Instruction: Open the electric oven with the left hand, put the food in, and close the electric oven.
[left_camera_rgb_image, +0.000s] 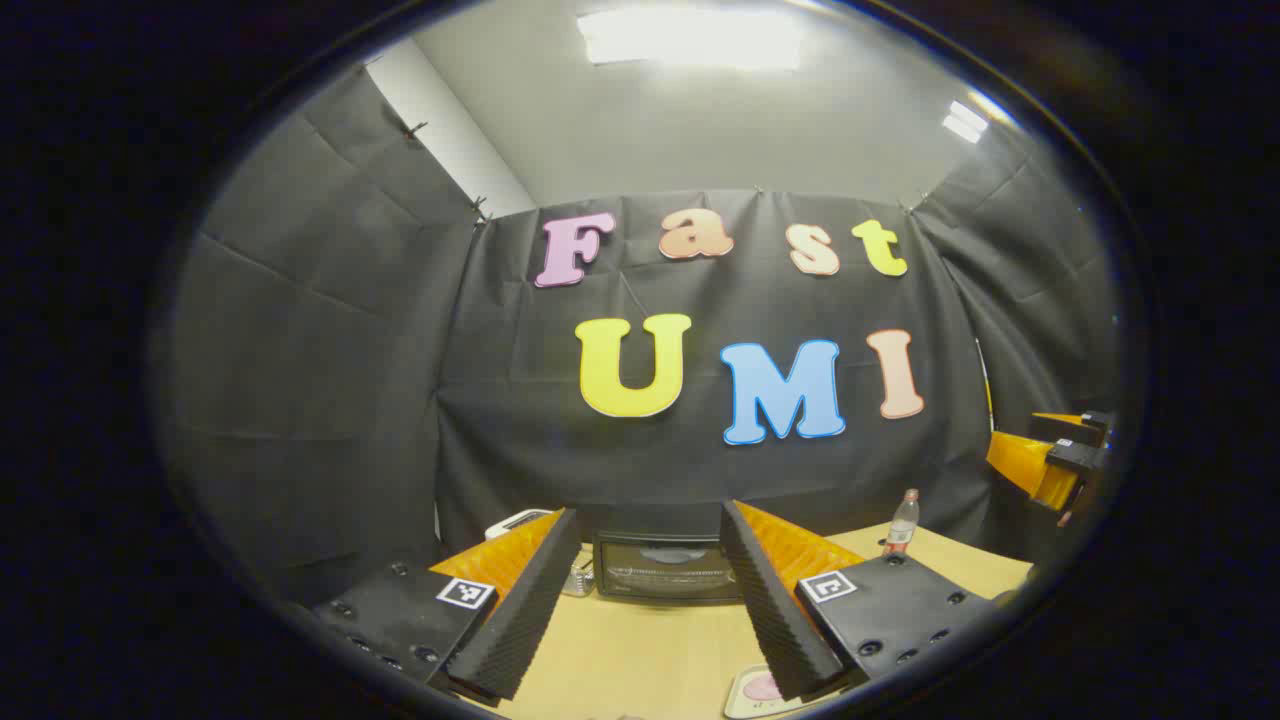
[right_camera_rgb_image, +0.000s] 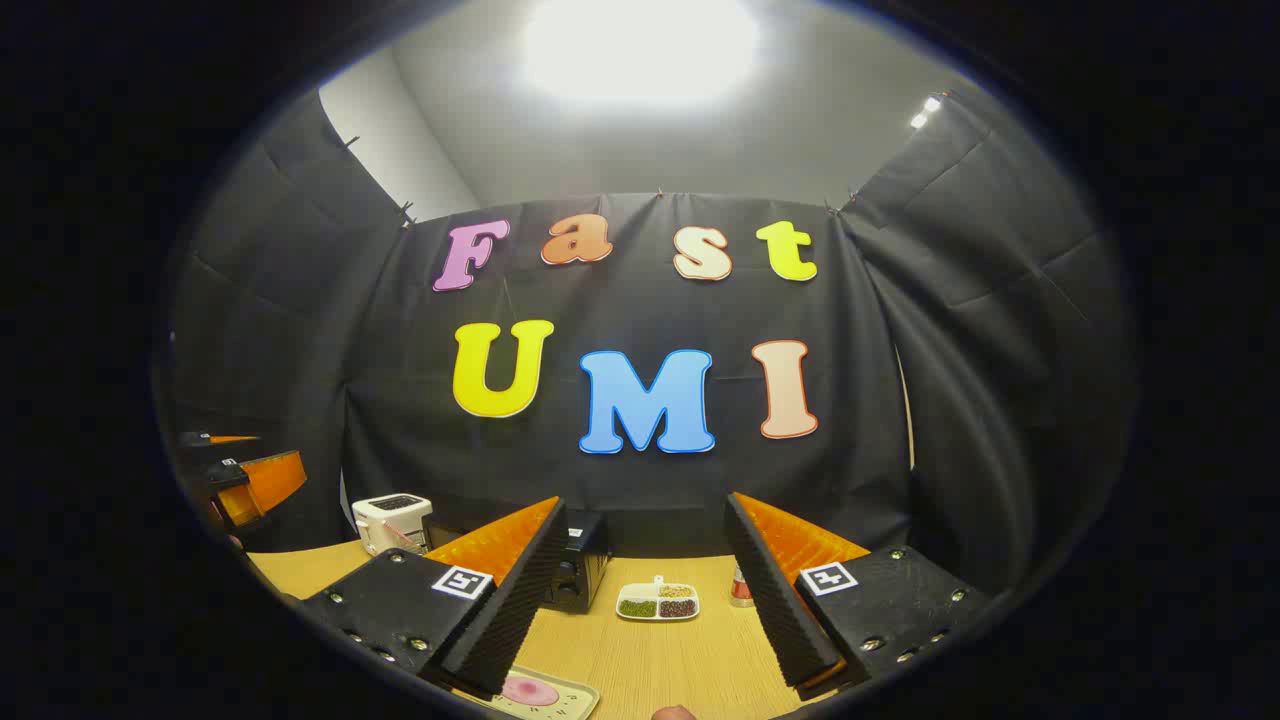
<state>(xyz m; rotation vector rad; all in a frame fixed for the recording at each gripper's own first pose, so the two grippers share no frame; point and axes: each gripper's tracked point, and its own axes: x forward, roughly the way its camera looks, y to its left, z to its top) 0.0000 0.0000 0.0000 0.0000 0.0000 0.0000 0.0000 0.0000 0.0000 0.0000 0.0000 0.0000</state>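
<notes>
The black electric oven stands on the wooden table with its glass door closed, straight ahead between my left gripper's fingers. My left gripper is open, short of the oven and holding nothing. A pale plate with pink food lies near its right finger. In the right gripper view the same plate lies low by the left finger, and the oven is half hidden behind that finger. My right gripper is open above the table with nothing between its fingers.
A white toaster stands left of the oven. A small divided dish of beans and a bottle sit to the oven's right. The other gripper shows at the edges: the right one, the left one.
</notes>
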